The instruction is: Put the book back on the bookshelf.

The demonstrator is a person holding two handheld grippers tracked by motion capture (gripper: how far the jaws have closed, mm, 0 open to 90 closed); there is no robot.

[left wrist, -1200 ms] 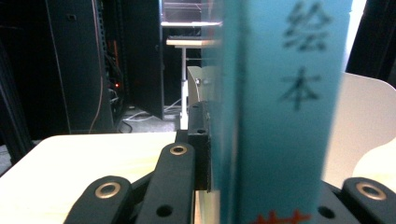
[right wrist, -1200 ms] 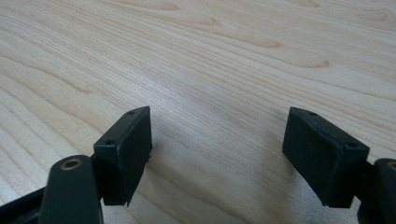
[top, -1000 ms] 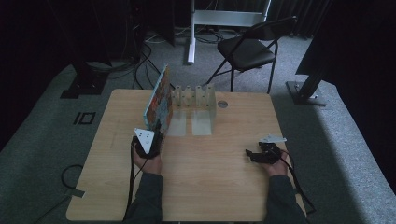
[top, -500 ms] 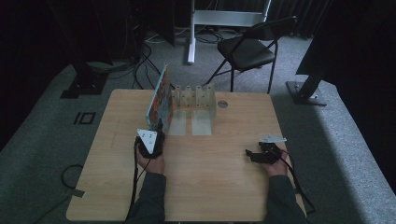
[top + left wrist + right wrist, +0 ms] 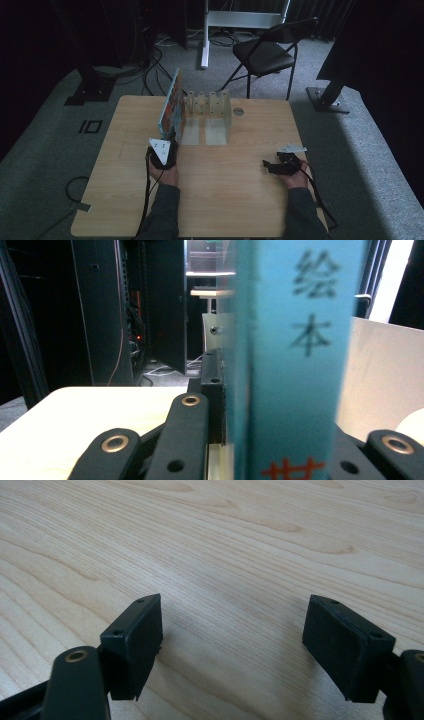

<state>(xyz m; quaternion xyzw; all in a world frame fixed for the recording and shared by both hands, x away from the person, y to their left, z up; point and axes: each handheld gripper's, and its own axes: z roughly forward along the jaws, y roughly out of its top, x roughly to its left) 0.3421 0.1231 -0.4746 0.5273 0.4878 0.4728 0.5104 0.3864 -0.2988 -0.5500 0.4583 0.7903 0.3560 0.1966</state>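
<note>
Jaws first: right gripper (image 5: 267, 166) sits wide apart with nothing between its pads, only bare wood grain under them in the right gripper view (image 5: 232, 645). It rests low over the near right part of the table (image 5: 225, 200), pointing toward the middle, hand behind it at the near edge.

Left gripper (image 5: 167, 137) is clamped on the book (image 5: 171, 106). Left gripper view: the teal spine (image 5: 295, 360) stands upright right between the jaws, blurred dark characters running down it and red ones at the bottom; left pad (image 5: 215, 400) is flat against the book's side. Other pad is hidden behind the spine.

High view: book stands on its edge, upright to slightly tilted, colourful cover facing left, near end in the gripper and far end alongside the left wall of the white rack (image 5: 210, 112). Whether book and rack touch, cannot tell. Grey three-cornered plate on top of the left gripper is facing the camera.

Rack sits at table centre toward the far edge, dividers along its back, base panels open toward the person. Small round grommet (image 5: 238, 111) in the tabletop just right of it.

Beyond the table: black folding chair (image 5: 267, 52), white stand base (image 5: 245, 19), cables on the grey carpet.
</note>
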